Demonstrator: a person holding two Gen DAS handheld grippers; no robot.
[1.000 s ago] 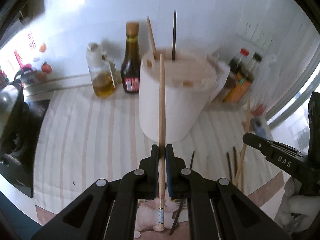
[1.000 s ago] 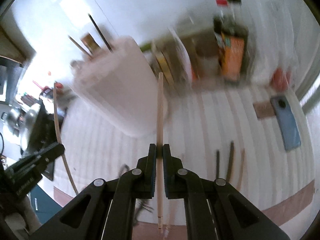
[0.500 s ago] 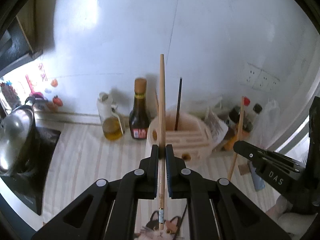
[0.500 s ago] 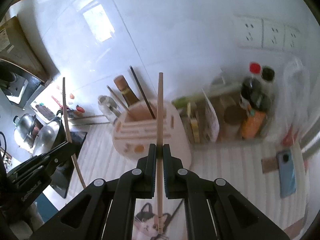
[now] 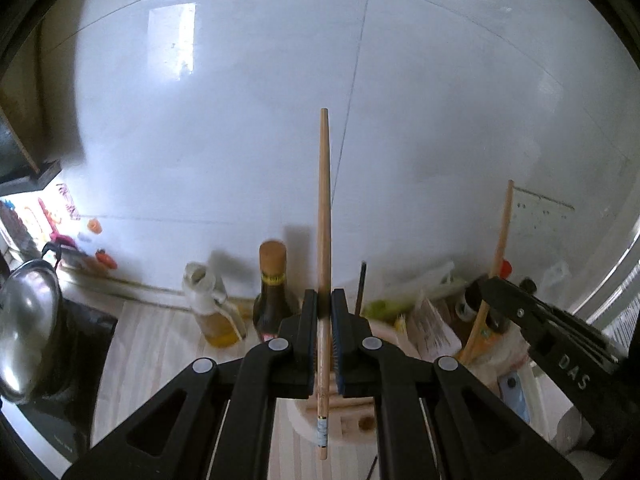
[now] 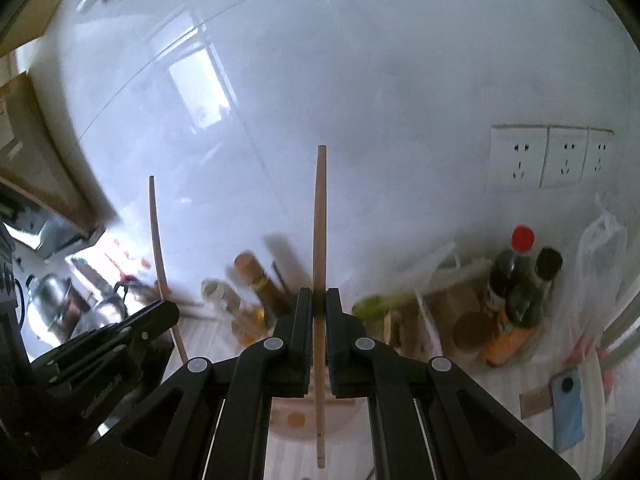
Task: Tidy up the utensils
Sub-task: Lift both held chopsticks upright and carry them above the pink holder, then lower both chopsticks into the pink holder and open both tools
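My left gripper (image 5: 324, 300) is shut on a wooden chopstick (image 5: 324, 208) that stands upright; it also shows at the left of the right wrist view (image 6: 157, 240). My right gripper (image 6: 319, 300) is shut on a second wooden chopstick (image 6: 320, 224), also upright; it shows at the right of the left wrist view (image 5: 500, 240). Both are held high above the pale utensil holder (image 5: 356, 420), mostly hidden behind the jaws; it also shows in the right wrist view (image 6: 296, 420). A dark chopstick (image 5: 361, 288) stands in the holder.
A dark sauce bottle (image 5: 272, 288) and an oil bottle (image 5: 208, 308) stand by the white wall. More bottles (image 6: 516, 280) and a blue phone (image 6: 568, 408) lie to the right. A steel pot (image 5: 28, 328) sits at far left.
Both grippers have lifted and tilted upward with their chopsticks; the holder and striped counter have dropped low in both views, and the wall fills most of the frames.
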